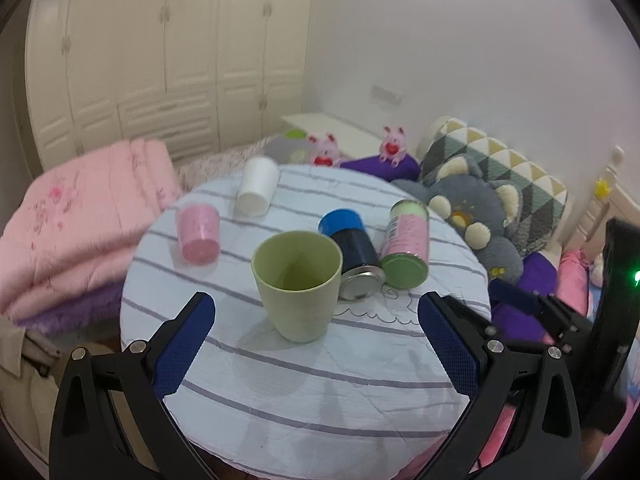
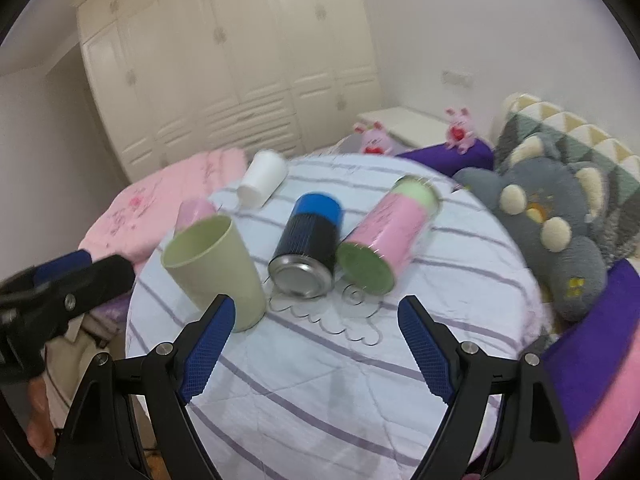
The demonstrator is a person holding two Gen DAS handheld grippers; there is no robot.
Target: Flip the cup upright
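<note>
A pale green cup [image 1: 298, 284] stands upright, mouth up, on the round striped table [image 1: 320, 380]. My left gripper [image 1: 316, 320] is open, its blue pads either side of the cup and a little nearer than it, not touching. In the right wrist view the green cup [image 2: 214, 268] is at the left. My right gripper [image 2: 316, 324] is open and empty over the table's near part. A pink cup [image 1: 198, 232] and a white cup [image 1: 256, 186] stand upside down further back.
A blue-topped black can [image 1: 354, 254] and a pink-green can [image 1: 406, 248] lie on their sides right of the green cup. Folded pink quilts [image 1: 76, 220] lie to the left. A grey plush cushion [image 1: 476, 220] and patterned pillow lie to the right.
</note>
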